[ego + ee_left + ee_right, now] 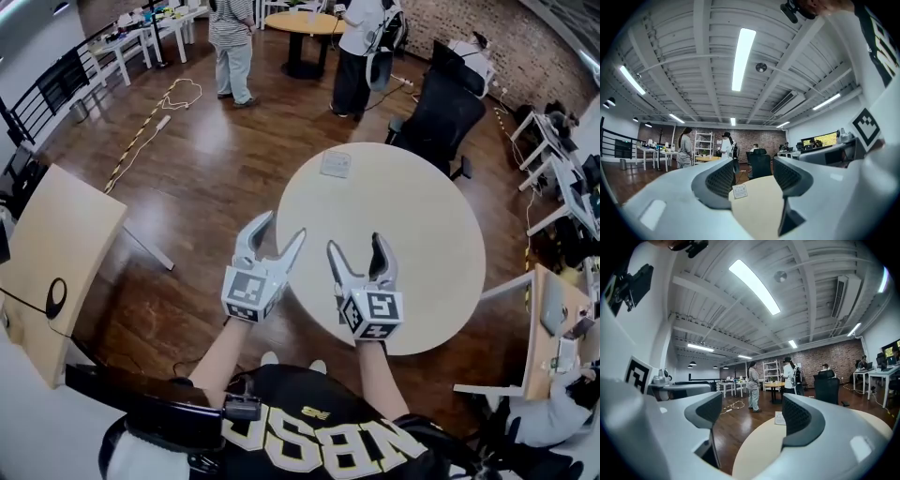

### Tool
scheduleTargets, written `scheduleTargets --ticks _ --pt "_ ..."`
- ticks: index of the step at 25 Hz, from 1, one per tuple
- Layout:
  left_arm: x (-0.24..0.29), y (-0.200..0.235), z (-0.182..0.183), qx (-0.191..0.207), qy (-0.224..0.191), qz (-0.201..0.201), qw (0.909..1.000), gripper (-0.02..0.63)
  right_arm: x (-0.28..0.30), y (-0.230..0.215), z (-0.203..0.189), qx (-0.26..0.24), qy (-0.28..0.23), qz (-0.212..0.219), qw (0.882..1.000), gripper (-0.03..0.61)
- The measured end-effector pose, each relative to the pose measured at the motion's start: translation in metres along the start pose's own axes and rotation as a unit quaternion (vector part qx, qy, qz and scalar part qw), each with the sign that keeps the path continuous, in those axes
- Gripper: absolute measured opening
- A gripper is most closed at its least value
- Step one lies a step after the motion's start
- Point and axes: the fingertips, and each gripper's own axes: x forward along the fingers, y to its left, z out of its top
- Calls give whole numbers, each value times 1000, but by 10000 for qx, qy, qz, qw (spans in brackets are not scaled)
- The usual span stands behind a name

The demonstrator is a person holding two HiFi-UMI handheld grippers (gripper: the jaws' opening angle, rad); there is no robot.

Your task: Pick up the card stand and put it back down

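The card stand [335, 164] is a small white card standing upright on the far left part of the round cream table [422, 244]. Both grippers hover over the table's near edge, well short of the stand. My left gripper [284, 225] is open with nothing between its jaws; in the left gripper view the card stand [739, 191] shows ahead through the gap of the gripper [752, 176]. My right gripper [355, 242] is open and empty too. In the right gripper view the card stand [779, 417] sits just left of the right jaw of the gripper [752, 411].
A black office chair [441, 108] stands behind the table. Two people [232, 47] [356, 47] stand at the back near a round wooden table [302, 22]. A wooden desk [56, 253] is at the left, another desk [548, 319] at the right. A cable [150, 122] lies on the floor.
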Motion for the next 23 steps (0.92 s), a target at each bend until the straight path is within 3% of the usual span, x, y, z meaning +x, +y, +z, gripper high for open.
scheduleTargets --ticks 4,23 --pt "6 -6 -3 29 -2 96 9999 268 -9 -16 -15 125 136 -136 9997 394" --pt "21 -33 0 -155 -3 215 9996 250 -28 -43 6 63 -46 -146 9999 390"
